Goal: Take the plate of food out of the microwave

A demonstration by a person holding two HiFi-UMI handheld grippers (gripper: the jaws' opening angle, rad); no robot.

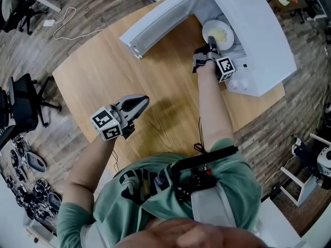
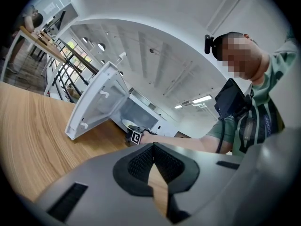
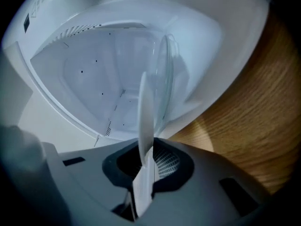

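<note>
The microwave door is already open. The plate of food is seen inside the cavity, at one o'clock on the worktop. Its near rim is pinched between the narrowly set jaws of the right gripper, and drawing it out is judged not yet done. The left gripper, at seven o'clock, is closed on nothing.

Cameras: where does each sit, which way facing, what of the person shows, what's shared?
Head view: on the person's head, steeply down on the table, open microwave, both arms, torso, left gripper, right gripper.
Left gripper view: on the left gripper, across the table to the microwave; its shut empty jaws, right arm, torso.
Right gripper view: on the right gripper, into the microwave; jaws shut on the plate rim; no body.
Shared: microwave in all; plate in head and right gripper views.
</note>
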